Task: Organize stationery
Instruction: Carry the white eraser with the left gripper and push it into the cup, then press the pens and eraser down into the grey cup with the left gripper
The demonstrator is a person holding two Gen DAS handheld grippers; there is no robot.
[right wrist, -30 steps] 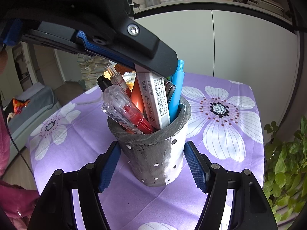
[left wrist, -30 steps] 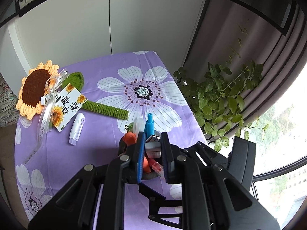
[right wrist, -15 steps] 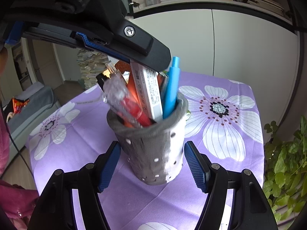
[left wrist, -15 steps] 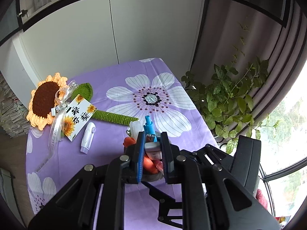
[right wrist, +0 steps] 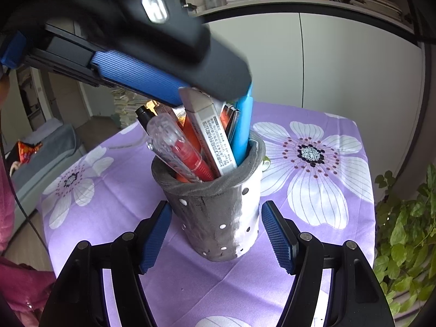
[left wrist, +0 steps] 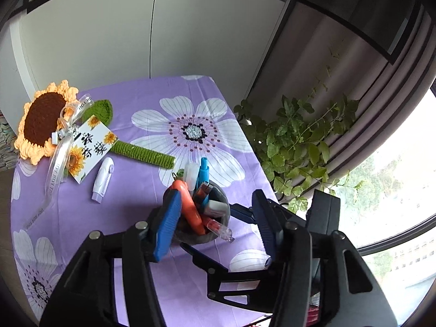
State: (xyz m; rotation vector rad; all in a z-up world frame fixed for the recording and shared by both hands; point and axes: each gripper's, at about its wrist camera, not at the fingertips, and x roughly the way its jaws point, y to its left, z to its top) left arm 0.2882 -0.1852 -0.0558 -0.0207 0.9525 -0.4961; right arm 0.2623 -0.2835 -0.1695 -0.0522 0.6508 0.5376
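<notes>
Left tool (left wrist: 218,223) just opened above pen cup (right wrist: 215,207), right tool (right wrist: 215,234) clasping cup, cup base hidden.

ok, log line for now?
left gripper: jaws just opened, nothing gripped | eraser: in pen holder | right gripper: shut on pen holder

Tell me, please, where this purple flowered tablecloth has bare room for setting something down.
Bare: the big printed flower between the green crochet stem and the far edge. Crowded: around the crochet sunflower, white lilac-tipped dispenser and full grey felt pen holder.
</notes>
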